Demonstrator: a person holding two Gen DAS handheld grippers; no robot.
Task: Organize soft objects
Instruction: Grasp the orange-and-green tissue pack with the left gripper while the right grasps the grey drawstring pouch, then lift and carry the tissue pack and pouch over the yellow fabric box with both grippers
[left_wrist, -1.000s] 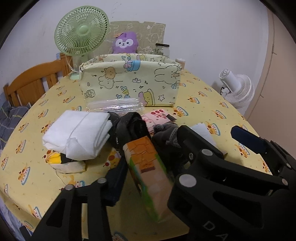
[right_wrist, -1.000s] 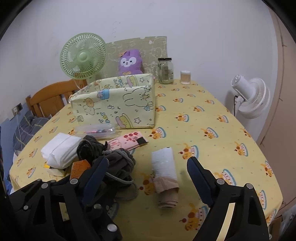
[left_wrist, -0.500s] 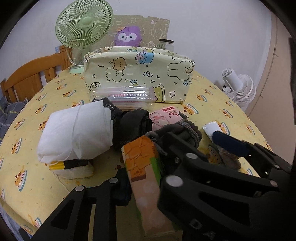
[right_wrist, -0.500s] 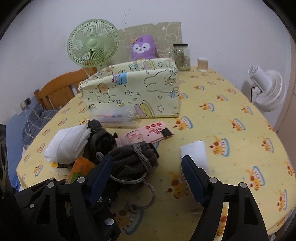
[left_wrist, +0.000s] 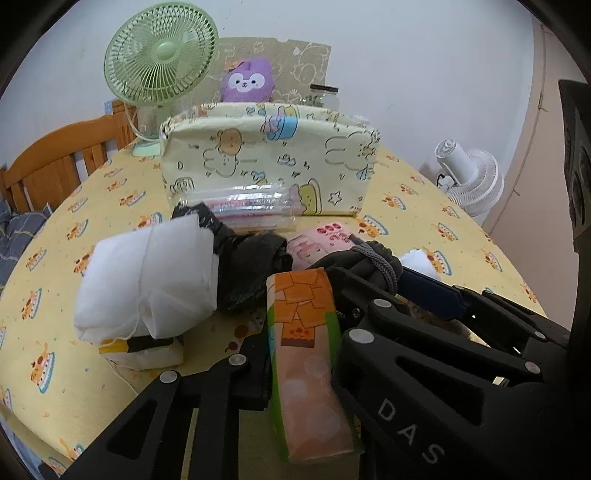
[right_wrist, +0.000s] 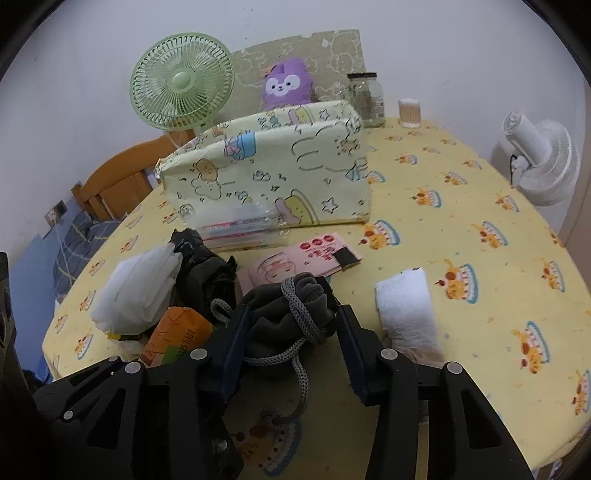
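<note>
Left gripper clamped tight on an orange-and-green tissue pack — "DAS" readable on the gripper body, nothing legible on the pack in that view. Right gripper jaws just been closing, blue pads now hugging both sides of a grey drawstring pouch. Ahead of the fingers: yellow cartoon fabric bin, contents hidden — clear packet leaning at its front. White roll just right of the right finger.
</note>
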